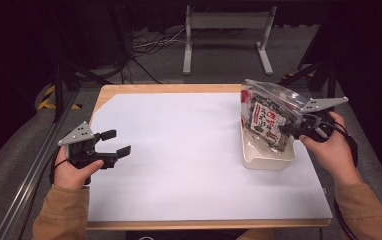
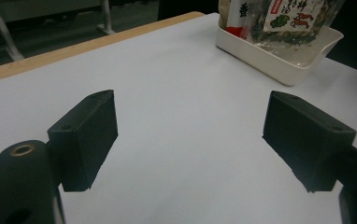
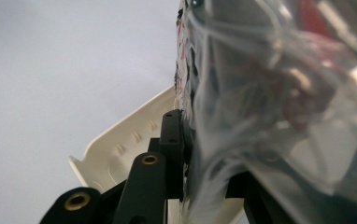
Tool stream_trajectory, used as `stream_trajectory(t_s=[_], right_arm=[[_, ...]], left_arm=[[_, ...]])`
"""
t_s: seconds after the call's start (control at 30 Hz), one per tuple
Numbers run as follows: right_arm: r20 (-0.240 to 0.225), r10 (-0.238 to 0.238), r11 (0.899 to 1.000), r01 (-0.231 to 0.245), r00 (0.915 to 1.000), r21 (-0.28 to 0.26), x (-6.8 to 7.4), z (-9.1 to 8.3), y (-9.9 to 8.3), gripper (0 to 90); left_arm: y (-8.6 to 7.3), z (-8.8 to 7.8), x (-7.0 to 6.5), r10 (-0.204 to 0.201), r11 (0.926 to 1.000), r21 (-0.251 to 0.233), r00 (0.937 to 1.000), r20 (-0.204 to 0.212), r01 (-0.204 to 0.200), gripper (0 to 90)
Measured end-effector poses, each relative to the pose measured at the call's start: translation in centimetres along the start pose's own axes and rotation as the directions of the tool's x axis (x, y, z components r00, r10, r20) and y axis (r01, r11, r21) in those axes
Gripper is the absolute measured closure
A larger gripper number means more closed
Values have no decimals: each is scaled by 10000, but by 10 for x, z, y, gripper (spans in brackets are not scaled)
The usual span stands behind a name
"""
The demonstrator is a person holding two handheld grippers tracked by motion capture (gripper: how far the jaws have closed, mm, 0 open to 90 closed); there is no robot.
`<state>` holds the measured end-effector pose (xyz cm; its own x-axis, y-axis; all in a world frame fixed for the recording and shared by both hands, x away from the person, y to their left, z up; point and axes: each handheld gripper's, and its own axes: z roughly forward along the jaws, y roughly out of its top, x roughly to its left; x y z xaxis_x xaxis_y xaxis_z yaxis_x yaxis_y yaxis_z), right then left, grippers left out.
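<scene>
The right tool (image 1: 290, 129) is clenched on a clear snack bag (image 1: 268, 116) with a printed label. The bag stands tilted over a white plastic tray (image 1: 269, 159) at the far right of the worktop (image 1: 189, 150), which is covered by a white sheet. In the high view, the lower end of the bag appears to sit inside the tray; the upper end leans away over its far rim. In the right gripper view, 1 black jaw presses flat against the crinkled film.

The left tool (image 1: 110, 145) is released. Its 2 jaws stand wide apart with nothing between them, and it rests low over the near left of the worktop, well apart from the tray.

Probable faults from this position:

1. Slip. The film is smooth and creased; a loose grip could let the bag slide out and fall beside the tray.
2. Tray shift. The tray is light and is not held. Side pressure from the bag could push or tip it.
3. Overhang. If freed while tilted, the bag could topple over the rim.
</scene>
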<state>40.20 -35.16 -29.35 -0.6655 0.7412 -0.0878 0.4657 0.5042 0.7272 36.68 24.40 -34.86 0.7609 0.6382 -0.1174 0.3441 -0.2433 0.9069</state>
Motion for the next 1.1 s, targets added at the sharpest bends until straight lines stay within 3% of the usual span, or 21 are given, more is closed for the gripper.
stream_trajectory(t_s=[0.13, 0.27, 0.47, 0.6, 0.63, 0.7, 0.77, 0.87, 1.0, 1.1], right_arm=[[-43, 59, 9988, -57, 10000, 495, 3, 12, -5, 743], [45, 159, 9987, -161, 9999, 475, 5, 14, -9, 742], [-179, 611, 9979, -607, 9980, 239, -5, 16, -19, 737], [-318, 810, 9964, -817, 9962, -212, -10, 13, -23, 733], [-359, 1034, 9912, -1060, 9940, -790, -12, 9, -25, 690], [-425, 1226, 9828, -1272, 9916, -1338, -14, 6, -27, 546], [-661, 1445, 9725, -1540, 9873, -1745, -13, 2, -31, 485], [-463, 1517, 9623, -1582, 9873, -2212, -11, -5, -40, 369], [-332, 1666, 9498, -1695, 9855, -2628, -7, -14, -51, 346], [-257, 1547, 9516, -1559, 9876, -2650, 0, -22, -62, 338]], left_arm=[[1, 2, -1, 32, 10000, 58, 10000, 67, -33, 184], [1, 4, -2, 22, 10000, 75, 10000, 92, -22, 184], [0, 4, 0, 14, 10000, 77, 10000, 90, -15, 183], [-1, 4, 1, -27, 9999, 106, 10000, 80, 26, 180], [-3, 5, 1, -9, 9998, 176, 10000, 66, 8, 179], [-4, 6, 1, -47, 9997, 245, 9999, 97, 45, 176], [-6, 6, 0, -44, 9996, 271, 10000, 79, 41, 172], [-9, 3, -3, -45, 9996, 286, 9999, 89, 42, 165], [-12, 1, -8, -86, 9994, 328, 9998, 163, 81, 162], [-15, 0, -13, 38, 9990, 447, 9998, 188, -47, 156]])
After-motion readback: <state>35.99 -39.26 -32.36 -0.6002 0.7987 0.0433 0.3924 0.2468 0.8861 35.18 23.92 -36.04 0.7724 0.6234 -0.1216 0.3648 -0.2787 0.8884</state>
